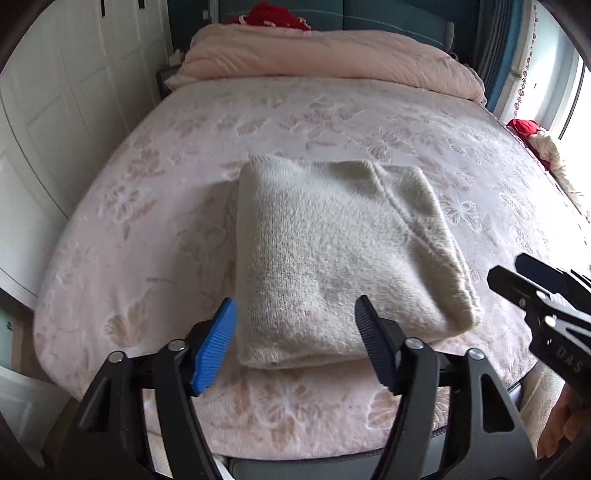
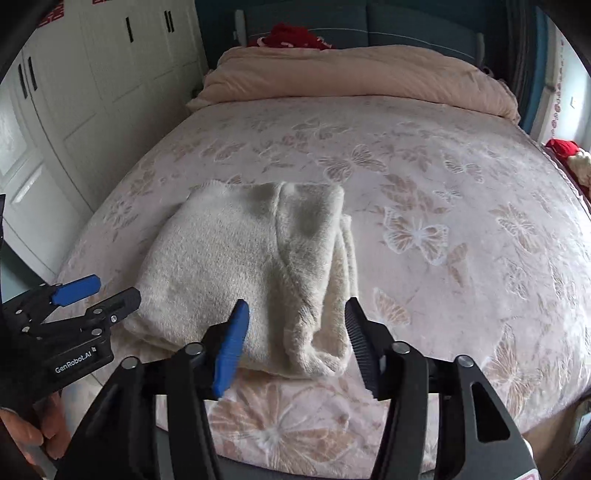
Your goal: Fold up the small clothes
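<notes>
The cream fuzzy knitted sweater (image 1: 332, 258) lies folded at 12 o'clock; left gripper (image 1: 295, 343) and right gripper (image 2: 295, 339) hang wide, empty. Press edges flat evenly.

Pink floral bed (image 2: 424, 192), rolled peach duvet (image 2: 354, 74), teal headboard (image 2: 417, 35), white wardrobe doors (image 2: 122, 74), bright window (image 1: 576, 110) at right.
</notes>
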A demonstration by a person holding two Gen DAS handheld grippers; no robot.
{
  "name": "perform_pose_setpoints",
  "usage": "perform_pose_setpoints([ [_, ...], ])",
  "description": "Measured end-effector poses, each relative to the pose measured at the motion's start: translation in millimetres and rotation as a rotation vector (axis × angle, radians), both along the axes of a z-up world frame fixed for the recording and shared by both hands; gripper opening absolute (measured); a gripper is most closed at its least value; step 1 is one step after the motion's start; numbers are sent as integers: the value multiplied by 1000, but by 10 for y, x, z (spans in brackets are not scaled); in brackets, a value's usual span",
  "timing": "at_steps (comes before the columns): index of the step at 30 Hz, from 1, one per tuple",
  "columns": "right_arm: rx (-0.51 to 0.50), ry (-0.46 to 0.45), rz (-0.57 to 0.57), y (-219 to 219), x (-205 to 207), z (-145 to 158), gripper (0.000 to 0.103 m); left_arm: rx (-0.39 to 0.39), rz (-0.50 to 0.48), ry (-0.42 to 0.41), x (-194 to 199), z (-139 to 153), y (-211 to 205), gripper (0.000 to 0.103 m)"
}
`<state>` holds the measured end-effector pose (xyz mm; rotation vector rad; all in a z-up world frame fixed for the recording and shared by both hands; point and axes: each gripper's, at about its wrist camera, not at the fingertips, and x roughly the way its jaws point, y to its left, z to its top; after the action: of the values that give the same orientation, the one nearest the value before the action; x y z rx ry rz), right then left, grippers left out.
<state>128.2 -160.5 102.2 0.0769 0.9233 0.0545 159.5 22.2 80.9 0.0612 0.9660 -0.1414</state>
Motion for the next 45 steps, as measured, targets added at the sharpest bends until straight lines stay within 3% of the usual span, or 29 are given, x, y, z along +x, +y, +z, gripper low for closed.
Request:
perform_pose_setpoints([
  [1, -4, -10, -16, -88, -7, -15, 60, 4, 6, -22, -61, 57, -19, 83],
  [3, -13, -28, -44, -138, -125, 0, 68, 6, 18, -76, -219, 184, -53, 91],
  [10, -7, -44, -84, -290, -454, -43, 75, 23, 15, -99, -518, 305, -145, 91],
  [14, 74, -4, -65, -362, -430, -168, 75, -2, 12, -59, -565, 229, -109, 94],
  [16, 119, 26, -55, -417, -349, -295, 78, -49, 23, -42, -534, 161, -6, 94],
  [19, 215, 98, -49, -514, -132, -596, 78, -229, 46, 7, -401, -21, 276, 95],
  [22, 320, 143, -61, -574, 116, -868, 78, -389, 139, 82, -132, -293, 604, 95],
  [25, 362, 184, -94, -571, 393, -1105, 79, -441, 195, 120, 155, -552, 762, 94],
  [26, 376, 205, -96, -558, 488, -1193, 77, -419, 200, 128, 238, -630, 760, 93],
  [27, 401, 220, -94, -545, 562, -1273, 52, -393, 194, 136, 322, -718, 737, 78],
  [28, 437, 225, -85, -528, 629, -1319, 45, -403, 156, 158, 403, -809, 698, 56],
  [29, 420, 217, -95, -513, 672, -1280, 36, -406, 147, 178, 452, -851, 683, 56],
  [31, 379, 127, -78, -480, 652, -996, 30, -410, 130, 126, 482, -705, 639, 44],
  [34, 228, -21, -27, -404, 485, -499, 26, -406, 57, 38, 406, -404, 541, 42],
  [35, 205, -40, -30, -415, 433, -468, 27, -409, 38, 28, 381, -383, 517, 42],
  [36, 202, -28, -36, -440, 421, -529, 30, -393, 19, 43, 374, -455, 468, 43],
  [38, 179, 114, -40, -464, 514, -988, 34, -296, 8, 106, 408, -720, 340, 45],
  [39, 192, 175, -45, -486, 532, -1203, 37, -256, 7, 109, 393, -841, 290, 53],
  [40, 233, 145, -63, -558, 470, -1222, 38, -260, 8, 89, 342, -833, 284, 57],
  [41, 248, 126, -86, -604, 421, -1154, 47, -255, 18, 80, 301, -786, 291, 58],
  [44, 185, 44, -146, -647, 218, -747, 49, -154, 24, 30, 151, -536, 234, 61],
  [45, 158, -1, -151, -632, 131, -602, 49, -106, 23, -9, 54, -418, 197, 66],
])
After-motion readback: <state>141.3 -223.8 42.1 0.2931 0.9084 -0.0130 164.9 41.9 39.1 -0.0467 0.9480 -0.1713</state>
